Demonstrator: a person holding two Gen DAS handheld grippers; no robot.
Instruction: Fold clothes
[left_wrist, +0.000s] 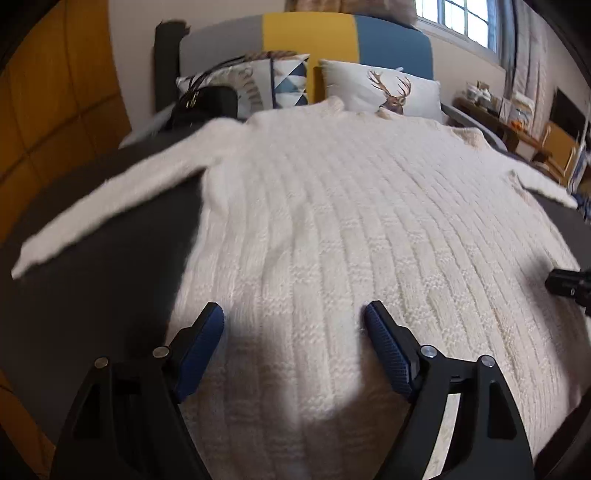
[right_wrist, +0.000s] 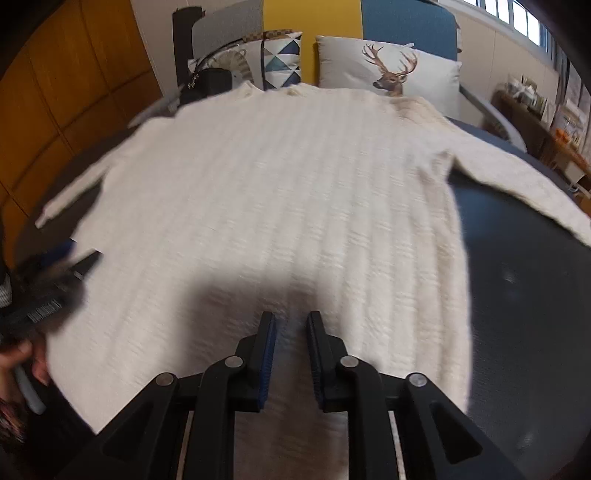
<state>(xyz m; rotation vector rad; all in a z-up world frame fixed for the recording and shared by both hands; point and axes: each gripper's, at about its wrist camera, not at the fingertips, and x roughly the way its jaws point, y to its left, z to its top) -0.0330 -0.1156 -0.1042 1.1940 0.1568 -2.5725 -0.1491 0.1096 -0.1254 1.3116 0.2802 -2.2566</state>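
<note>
Left wrist view: white knit sweater (left_wrist: 332, 206) lies spread flat on the dark bed (left_wrist: 110, 266), both sleeves out to the sides; left gripper (left_wrist: 294, 321) hovers over the hem, fingers wide apart, holding nothing
Right wrist view: right gripper (right_wrist: 291, 325) above the sweater (right_wrist: 280, 177), fingers nearly together, a narrow empty gap between them
Progress: laid out, no fold visible yet; sleeves and body all left to fold

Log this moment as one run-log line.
stage: pre-fold | sweater: flat on bed, sleeves spread | left tool: open, empty | right tool: narrow gap, empty
</note>
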